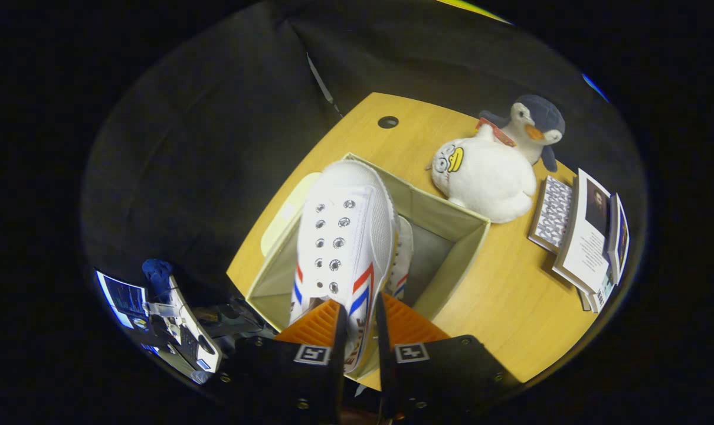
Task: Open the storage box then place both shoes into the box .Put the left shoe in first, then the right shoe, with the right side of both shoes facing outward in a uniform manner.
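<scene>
Shoe (342, 236) gripped at its heel end between the two fingers of the gripper (360, 321), held above the open storage box (457, 242).

Its toe points away from the fingers. A second shoe (401, 260) lies already inside the box, probably on the bottom. The box stands on the wooden table (498, 295), near two plush toys (495, 162) and some books (587, 236).

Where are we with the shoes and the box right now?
Done: the storage box stands open on the table, and one shoe already lies inside it. In hand: the gripper is shut on the second shoe, held above the box opening. Left: lower it in beside the first and release. I cannot confirm which sides face outward.
</scene>
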`<act>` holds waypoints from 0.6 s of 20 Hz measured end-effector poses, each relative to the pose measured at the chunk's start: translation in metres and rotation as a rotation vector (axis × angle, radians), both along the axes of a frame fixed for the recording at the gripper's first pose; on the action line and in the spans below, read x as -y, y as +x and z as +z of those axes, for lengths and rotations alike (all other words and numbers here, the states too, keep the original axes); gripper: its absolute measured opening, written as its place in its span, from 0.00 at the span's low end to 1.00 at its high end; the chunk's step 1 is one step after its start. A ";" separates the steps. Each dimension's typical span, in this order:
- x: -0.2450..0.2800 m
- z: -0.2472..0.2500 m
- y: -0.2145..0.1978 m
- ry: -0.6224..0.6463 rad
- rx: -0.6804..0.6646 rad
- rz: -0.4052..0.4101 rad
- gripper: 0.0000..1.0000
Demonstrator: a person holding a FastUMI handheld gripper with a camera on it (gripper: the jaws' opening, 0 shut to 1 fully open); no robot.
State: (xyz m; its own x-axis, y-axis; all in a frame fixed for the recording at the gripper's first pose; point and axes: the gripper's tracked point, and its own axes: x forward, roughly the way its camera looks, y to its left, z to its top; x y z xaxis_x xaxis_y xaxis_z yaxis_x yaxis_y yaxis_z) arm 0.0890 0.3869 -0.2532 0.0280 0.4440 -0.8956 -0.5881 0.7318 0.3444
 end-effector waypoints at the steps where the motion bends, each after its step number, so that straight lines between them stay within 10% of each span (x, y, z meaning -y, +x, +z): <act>1: 0.001 0.008 0.005 0.017 0.022 -0.007 0.36; 6: 0.027 0.048 0.034 0.073 0.207 -0.029 0.80; 12: 0.091 0.098 0.049 0.154 0.380 -0.181 0.95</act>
